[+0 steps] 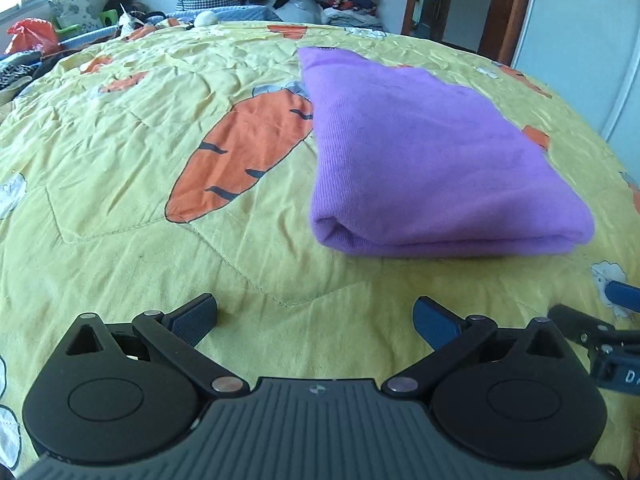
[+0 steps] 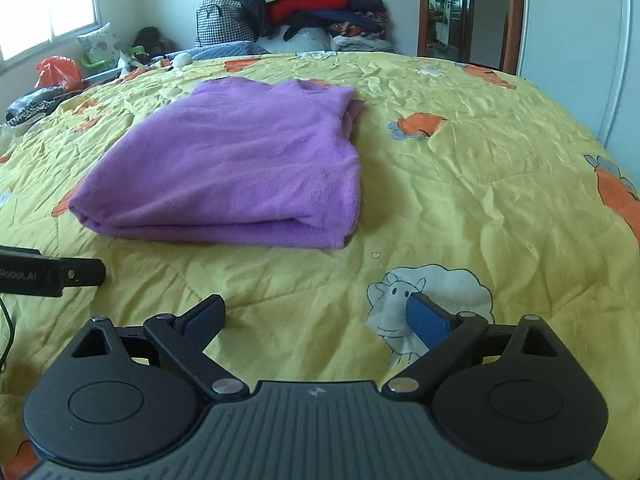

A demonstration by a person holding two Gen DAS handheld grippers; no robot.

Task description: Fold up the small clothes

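A purple garment [image 1: 432, 168] lies folded in a thick rectangle on the yellow carrot-print bedspread [image 1: 160, 248]; it also shows in the right wrist view [image 2: 236, 172]. My left gripper [image 1: 316, 316] is open and empty, just short of the garment's near folded edge and to its left. My right gripper [image 2: 316, 316] is open and empty, in front of the garment and to its right, over a sheep print. Neither gripper touches the cloth. The right gripper's fingers [image 1: 580, 324] show at the right edge of the left wrist view.
A pile of clothes and bags [image 2: 304, 12] stands behind the bed's far edge. A red plastic bag [image 2: 56, 72] and cushions lie at the far left under a window. A white wardrobe [image 2: 580, 40] and a doorway [image 2: 452, 8] are at the right.
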